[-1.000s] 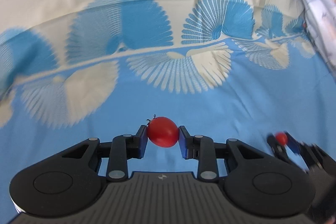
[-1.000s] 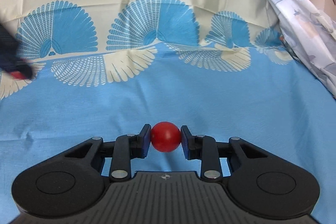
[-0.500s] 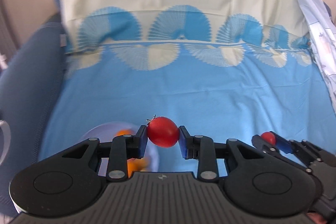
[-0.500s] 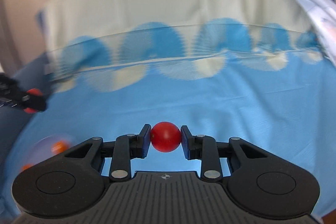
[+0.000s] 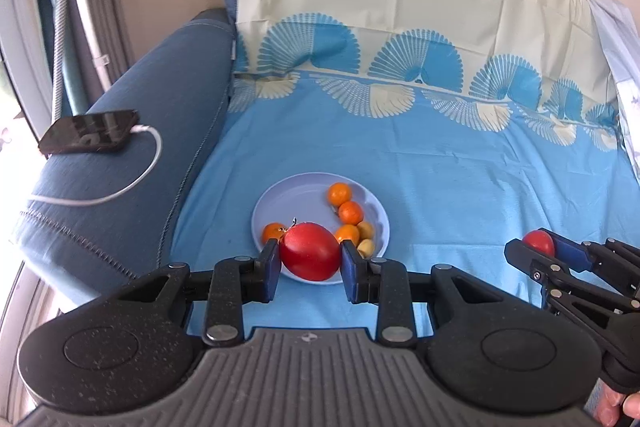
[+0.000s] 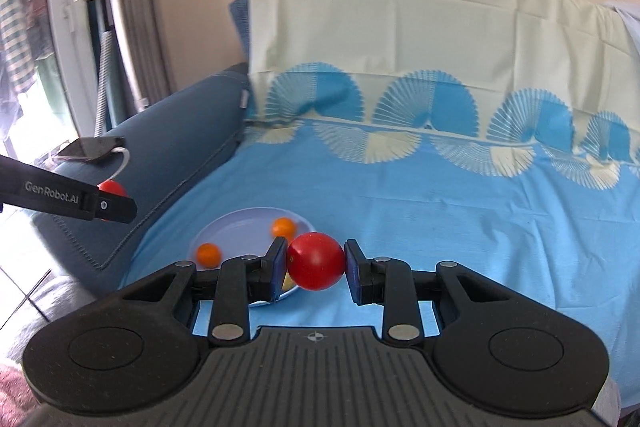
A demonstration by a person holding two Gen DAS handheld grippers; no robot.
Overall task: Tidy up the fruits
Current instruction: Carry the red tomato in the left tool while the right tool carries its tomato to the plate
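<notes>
An oval, glossy red tomato point(image 5: 310, 256) with a small dark stem sits clamped between the blue pads of the left gripper point(image 5: 309, 265), held above the near rim of a pale lavender plate point(image 5: 288, 201). The plate rests on a blue bedsheet point(image 5: 460, 179) and holds several small orange fruits point(image 5: 340, 193) and two yellowish ones point(image 5: 366, 247). The right gripper point(image 6: 316, 267) pinches a rounder red tomato point(image 6: 316, 261), held to the right of the plate. Both tools point forward over the sheet, side by side. A phone point(image 5: 90, 131) on a white cable lies on the dark blue armrest point(image 5: 132, 163).
</notes>
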